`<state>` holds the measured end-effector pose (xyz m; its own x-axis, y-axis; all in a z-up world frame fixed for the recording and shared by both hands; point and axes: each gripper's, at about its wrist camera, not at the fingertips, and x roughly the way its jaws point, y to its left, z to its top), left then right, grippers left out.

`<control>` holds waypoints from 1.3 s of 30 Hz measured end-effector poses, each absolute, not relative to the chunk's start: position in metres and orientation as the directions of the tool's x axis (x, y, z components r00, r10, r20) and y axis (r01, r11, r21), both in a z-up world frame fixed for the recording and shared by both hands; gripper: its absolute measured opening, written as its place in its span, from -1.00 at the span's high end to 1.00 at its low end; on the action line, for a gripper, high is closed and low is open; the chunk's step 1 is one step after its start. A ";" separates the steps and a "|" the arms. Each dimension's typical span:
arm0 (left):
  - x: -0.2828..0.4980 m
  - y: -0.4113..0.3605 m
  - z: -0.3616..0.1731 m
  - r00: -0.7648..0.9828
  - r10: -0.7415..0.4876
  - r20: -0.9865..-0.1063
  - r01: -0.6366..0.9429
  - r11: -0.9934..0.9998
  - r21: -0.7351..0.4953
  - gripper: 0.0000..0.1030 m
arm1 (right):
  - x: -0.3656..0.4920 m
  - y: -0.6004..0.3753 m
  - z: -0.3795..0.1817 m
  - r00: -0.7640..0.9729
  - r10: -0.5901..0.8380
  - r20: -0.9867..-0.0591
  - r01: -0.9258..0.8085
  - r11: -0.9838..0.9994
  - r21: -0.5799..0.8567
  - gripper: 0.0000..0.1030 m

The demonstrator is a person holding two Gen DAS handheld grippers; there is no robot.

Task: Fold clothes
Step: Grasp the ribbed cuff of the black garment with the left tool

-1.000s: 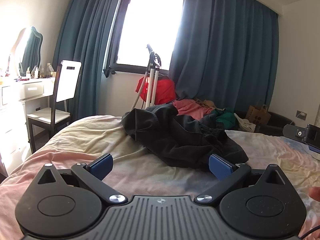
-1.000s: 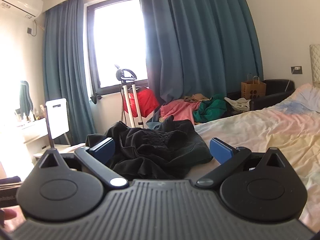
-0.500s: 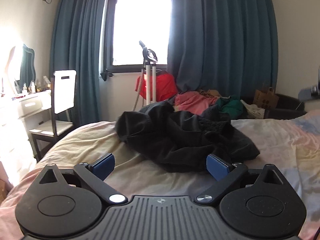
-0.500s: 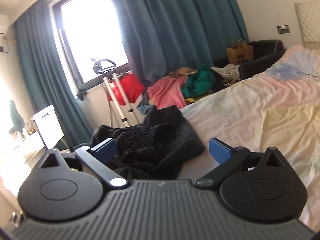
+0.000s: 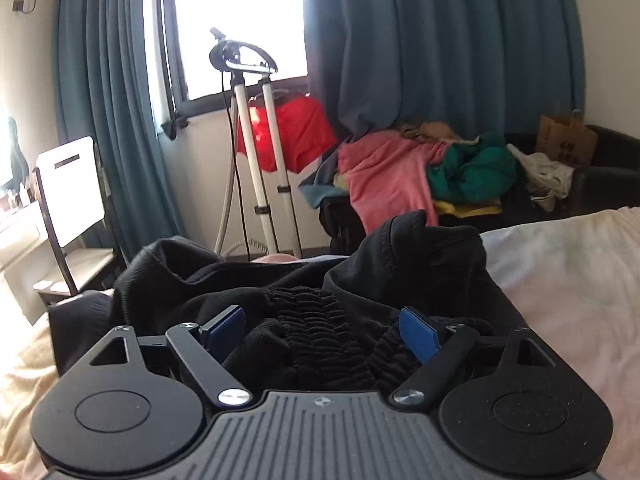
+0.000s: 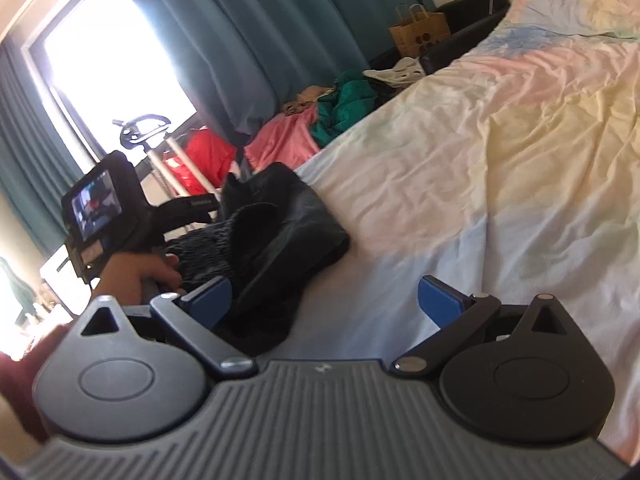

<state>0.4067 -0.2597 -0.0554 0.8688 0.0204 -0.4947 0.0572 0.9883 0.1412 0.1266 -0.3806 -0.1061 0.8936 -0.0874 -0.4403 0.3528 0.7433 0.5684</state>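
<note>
Black clothing (image 5: 304, 304) is lying in a crumpled heap near the edge of the bed (image 5: 568, 280), close to the corner facing the window (image 5: 236, 24), with its gathered elastic band (image 5: 316, 320) bunched up on top. The left gripper (image 5: 322, 334) is hanging right over that heap with its blue pads spread wide; the elastic band is sitting between them, but the pads are not pinching it. In the right wrist view the person's left hand (image 6: 136, 274) is wrapping around the handle of that left gripper, beside the garment. The right gripper (image 6: 326, 298) is hovering low over the pastel sheet, its fingers also spread wide and gripping nothing; one blue pad (image 6: 210, 300) is sitting just beside the near edge of the black fabric, while the other is over bare sheet. Beyond the bed, pink and green clothes (image 5: 424, 172) are piling up on a dark couch (image 5: 608, 168) under the teal curtains (image 5: 432, 40), and a garment steamer (image 5: 256, 128) is standing by the window.
</note>
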 end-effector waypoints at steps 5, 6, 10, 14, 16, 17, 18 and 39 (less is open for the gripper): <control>0.450 -0.274 -0.074 0.805 0.158 -0.572 -0.046 0.978 0.205 -0.29 | 0.147 -0.397 -0.134 0.865 -0.004 -0.502 0.372 0.677 0.635 -0.97; 0.455 -0.273 -0.076 0.792 0.180 -0.583 -0.066 0.975 0.212 -0.14 | 0.148 -0.397 -0.140 0.868 0.030 -0.496 0.349 0.674 0.652 -0.97; 0.443 -0.250 -0.066 0.815 0.133 -0.563 -0.073 0.989 0.129 0.00 | 0.152 -0.388 -0.157 0.829 0.031 -0.558 0.399 0.666 0.630 -0.97; 0.402 -0.222 -0.035 0.880 0.039 -0.473 -0.052 0.999 -0.014 0.17 | 0.137 -0.374 -0.142 0.870 0.050 -0.490 0.301 0.732 0.611 -0.97; 0.377 -0.203 -0.012 0.895 -0.036 -0.446 0.000 0.997 -0.082 0.90 | 0.123 -0.364 -0.133 0.884 0.017 -0.467 0.274 0.791 0.547 -0.97; 0.364 -0.192 -0.001 0.898 -0.073 -0.434 0.029 0.994 -0.108 0.91 | 0.120 -0.361 -0.131 0.881 0.006 -0.472 0.277 0.803 0.528 -0.97; 0.351 -0.183 0.009 0.899 -0.085 -0.429 0.040 0.993 -0.113 0.95 | 0.117 -0.360 -0.126 0.885 0.010 -0.465 0.270 0.802 0.532 -0.97; 0.324 -0.118 -0.016 0.828 -0.151 -0.541 0.064 0.982 -0.175 0.30 | 0.113 -0.337 -0.100 0.863 -0.011 -0.506 0.300 0.816 0.494 -0.98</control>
<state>0.3242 -0.1178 -0.0156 0.8277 -0.1505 -0.5406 0.0642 0.9824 -0.1752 0.1129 -0.3369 -0.1005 0.8626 -0.0108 -0.5058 0.2998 0.8163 0.4938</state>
